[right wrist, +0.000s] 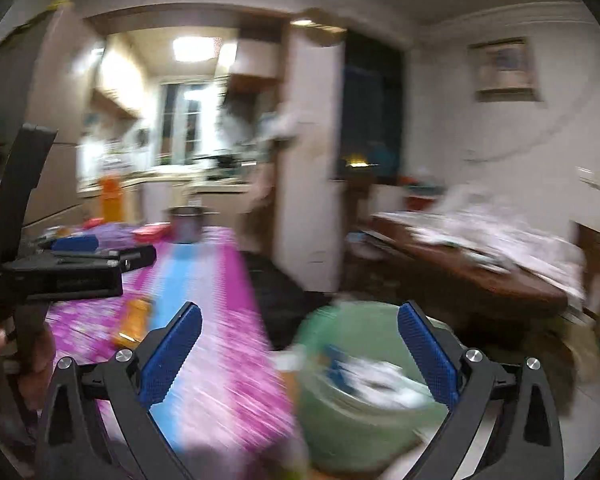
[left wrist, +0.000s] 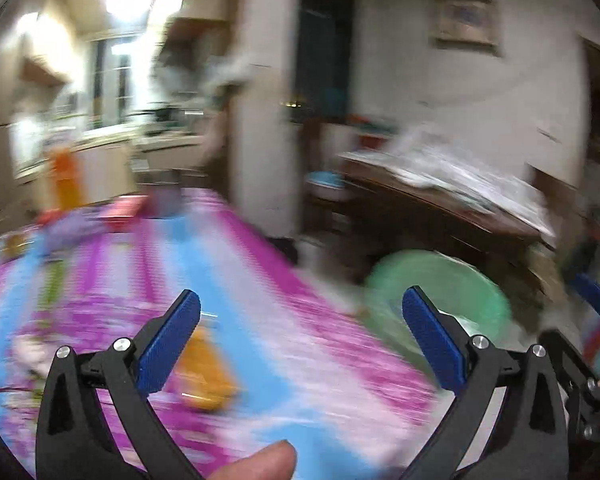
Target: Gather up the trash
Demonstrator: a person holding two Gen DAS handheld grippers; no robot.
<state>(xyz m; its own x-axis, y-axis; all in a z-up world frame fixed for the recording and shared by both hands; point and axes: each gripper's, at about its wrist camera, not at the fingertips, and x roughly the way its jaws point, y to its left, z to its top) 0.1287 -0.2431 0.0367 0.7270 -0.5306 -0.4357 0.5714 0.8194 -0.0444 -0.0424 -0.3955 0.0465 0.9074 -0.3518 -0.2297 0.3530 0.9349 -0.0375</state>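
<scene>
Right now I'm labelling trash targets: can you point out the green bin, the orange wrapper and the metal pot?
green bin (right wrist: 332,420): right wrist view, front wall.
orange wrapper (left wrist: 206,376): left wrist view, its middle.
metal pot (right wrist: 186,224): right wrist view, side wall.

The counter (left wrist: 260,300) wore a glossy covering, plastic-looking, printed in pink, blue and white. Beside it the green bin (right wrist: 364,424) looked like smooth plastic, with crumpled paper and wrappers (right wrist: 376,380) inside. An orange packet (left wrist: 206,372) on the counter had a shiny, film-like skin. At the counter's far end stood a pot (right wrist: 186,224) of dull grey metal. Beyond the bin, a side table (right wrist: 472,268) showed dark polished wood under a heap of white paper. The pads (left wrist: 168,344) of the left gripper (left wrist: 300,340) were blue with a fine rough texture, set on matt black plastic arms with bright metal pins; those of the right gripper (right wrist: 300,348) matched.
</scene>
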